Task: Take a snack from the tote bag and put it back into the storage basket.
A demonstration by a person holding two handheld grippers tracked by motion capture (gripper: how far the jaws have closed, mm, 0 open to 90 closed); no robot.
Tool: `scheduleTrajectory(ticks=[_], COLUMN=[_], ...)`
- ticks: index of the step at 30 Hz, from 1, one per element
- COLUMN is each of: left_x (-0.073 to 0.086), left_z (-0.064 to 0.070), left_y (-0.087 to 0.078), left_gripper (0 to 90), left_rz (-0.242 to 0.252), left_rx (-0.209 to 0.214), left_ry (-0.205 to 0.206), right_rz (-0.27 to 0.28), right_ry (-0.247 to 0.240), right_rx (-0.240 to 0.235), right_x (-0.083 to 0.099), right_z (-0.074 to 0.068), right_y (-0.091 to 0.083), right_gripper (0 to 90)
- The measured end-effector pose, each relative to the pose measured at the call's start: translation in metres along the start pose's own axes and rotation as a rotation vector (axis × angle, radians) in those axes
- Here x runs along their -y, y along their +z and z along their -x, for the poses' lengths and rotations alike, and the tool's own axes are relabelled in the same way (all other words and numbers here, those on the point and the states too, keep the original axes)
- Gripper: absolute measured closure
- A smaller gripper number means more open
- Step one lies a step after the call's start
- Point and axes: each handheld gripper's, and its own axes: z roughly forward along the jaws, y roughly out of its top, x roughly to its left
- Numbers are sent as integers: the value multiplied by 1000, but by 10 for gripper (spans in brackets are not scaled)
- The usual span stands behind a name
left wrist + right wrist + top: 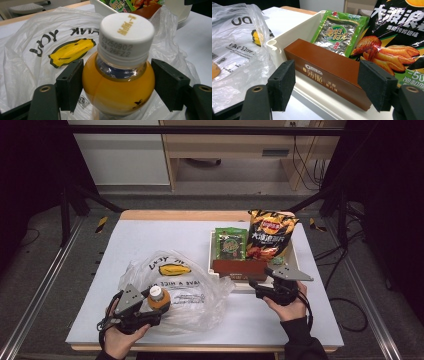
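Orange juice bottle (117, 85), rigid but smooth and slippery, sits between the left gripper's (117, 87) jaws at its shoulder; right gripper (327, 87) gapes empty before the Oreo box (329, 75).

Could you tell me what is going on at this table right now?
A person works with a hand-held gripper in each hand. The left hand-held gripper brackets an orange drink bottle upright on a clear plastic bag; whether its pads press the bottle is unclear. The right hand-held gripper is open, facing a brown Oreo box in a white tray beside seaweed and chip packets.
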Motion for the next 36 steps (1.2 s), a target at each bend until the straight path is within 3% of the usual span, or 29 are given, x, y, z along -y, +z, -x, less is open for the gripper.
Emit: scheduleTrajectory(ticks=[7, 14, 22, 28, 36], left_x=[-1, -4, -31, -48, -46], left_z=[-1, 1, 1, 11, 19], left_y=[3, 4, -3, 18, 54], left_gripper=[298, 304, 305, 305, 305], left_rz=[-8, -2, 83, 76, 35], left_rx=[7, -20, -74, -87, -88], left_ry=[-2, -9, -33, -24, -35], right_rz=[0, 1, 13, 16, 17], right_ry=[6, 13, 17, 15, 14], right_rx=[3, 4, 8, 5, 4], right_x=[0, 0, -2, -1, -1], right_z=[1, 2, 3, 2, 2], right_y=[0, -1, -4, -4, -4], right_gripper=[309, 309, 309, 309, 309])
